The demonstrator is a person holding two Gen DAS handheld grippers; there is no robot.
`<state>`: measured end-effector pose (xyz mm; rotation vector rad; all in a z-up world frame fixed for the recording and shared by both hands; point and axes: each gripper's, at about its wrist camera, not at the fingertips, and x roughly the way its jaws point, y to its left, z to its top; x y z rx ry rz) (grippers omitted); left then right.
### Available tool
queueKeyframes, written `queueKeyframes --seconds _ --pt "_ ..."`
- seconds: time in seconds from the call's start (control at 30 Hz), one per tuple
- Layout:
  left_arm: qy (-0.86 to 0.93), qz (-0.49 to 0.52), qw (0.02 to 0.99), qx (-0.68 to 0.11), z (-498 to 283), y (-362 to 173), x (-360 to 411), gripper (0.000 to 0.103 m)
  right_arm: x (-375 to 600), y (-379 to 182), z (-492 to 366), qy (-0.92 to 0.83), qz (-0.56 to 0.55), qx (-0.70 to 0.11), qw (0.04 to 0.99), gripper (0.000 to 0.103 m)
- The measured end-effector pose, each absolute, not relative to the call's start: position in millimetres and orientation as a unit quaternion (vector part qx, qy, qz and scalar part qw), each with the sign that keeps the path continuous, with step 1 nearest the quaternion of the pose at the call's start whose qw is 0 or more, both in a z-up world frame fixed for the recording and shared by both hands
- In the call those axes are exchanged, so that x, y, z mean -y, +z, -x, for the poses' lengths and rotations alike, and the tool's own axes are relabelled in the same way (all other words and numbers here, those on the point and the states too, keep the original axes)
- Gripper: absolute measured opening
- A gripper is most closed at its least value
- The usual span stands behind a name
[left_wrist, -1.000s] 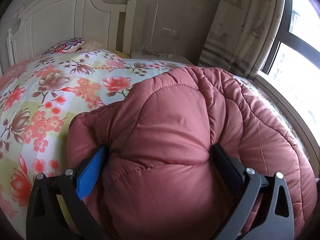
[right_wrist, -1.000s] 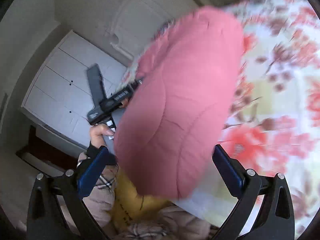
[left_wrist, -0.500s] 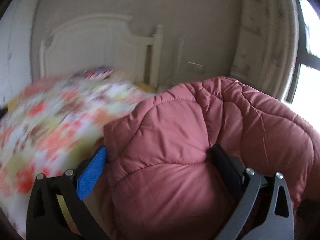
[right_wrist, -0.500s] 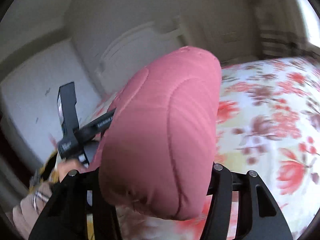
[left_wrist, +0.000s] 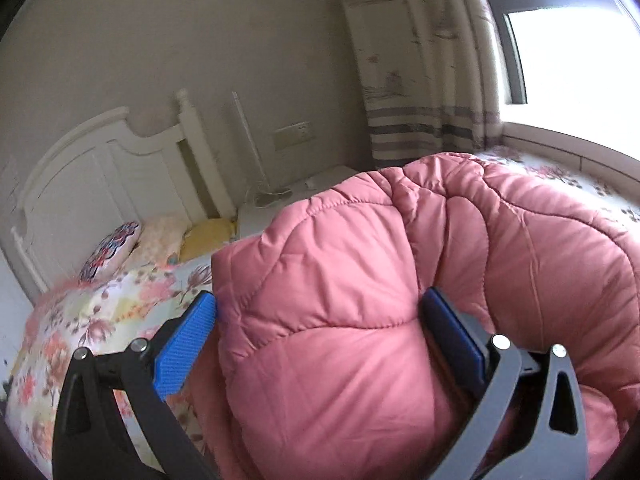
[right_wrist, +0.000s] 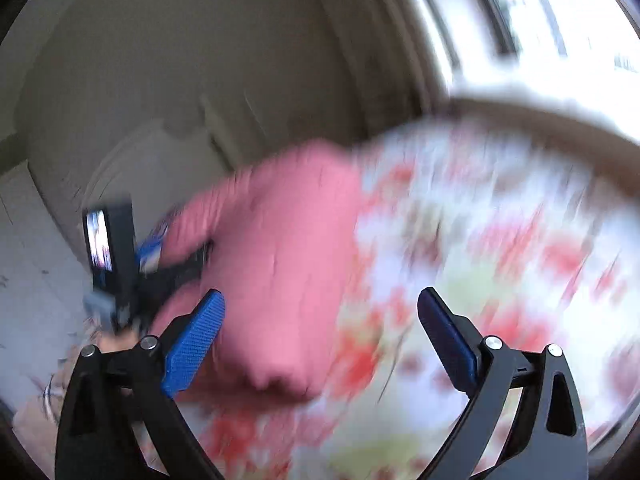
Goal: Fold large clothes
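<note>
1. Left wrist view: my left gripper [left_wrist: 320, 332] had a thick fold of the pink quilted coat [left_wrist: 340, 300] bulging between its jaws, the far pad buried in the padding and the near blue pad just touching its edge, so I read it as clamped on the coat. The rest of the coat ran off toward 2 o'clock across the floral bedspread [left_wrist: 100, 320], its long axis lying roughly 8 to 2, with the headboard [left_wrist: 100, 176] at 10 o'clock.

2. Right wrist view (badly smeared): my right gripper [right_wrist: 320, 332] stood with jaws wide apart, having just been opening, and nothing lay pressed between them. The coat [right_wrist: 280, 260] sat ahead toward 11 o'clock, its rounded end close beside the left pad, though I could not tell whether it touched. The other gripper [right_wrist: 168, 268] showed at 10 o'clock at the coat's far side.

3. My judgement: the coming move turned on the coat lying left of the right jaws, so that hand would need to shift toward 10 o'clock to regrasp.
</note>
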<state>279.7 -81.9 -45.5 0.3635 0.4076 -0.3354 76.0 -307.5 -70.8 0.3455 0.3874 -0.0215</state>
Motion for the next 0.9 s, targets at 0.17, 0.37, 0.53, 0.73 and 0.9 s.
queueKeyframes --seconds 0.17,0.37,0.53,0.73,0.9 --pt "-0.159 -0.176 0.948 -0.213 -278.1 -46.3 82.3 0.101 236.4 -58.9 -109.0 0.011 0.033 -0.201 0.979 0.095" --pt "-0.154 -0.154 0.928 -0.302 -291.2 -25.8 75.0 0.101 184.7 -121.3 -139.4 -0.044 0.178 -0.319 0.930 0.099" --pt "-0.146 -0.092 0.948 -0.267 -273.1 29.5 62.3 0.101 180.0 -134.4 -148.3 -0.045 0.176 -0.326 0.928 0.099" --pt "-0.162 -0.078 0.932 -0.316 -320.3 31.5 100.0 0.101 182.9 -132.4 -143.8 -0.043 0.174 -0.325 0.929 0.099" --pt "-0.172 0.038 0.860 -0.479 -403.2 -58.3 75.3 0.101 179.7 -128.6 -146.1 -0.034 0.181 -0.319 0.930 0.099"
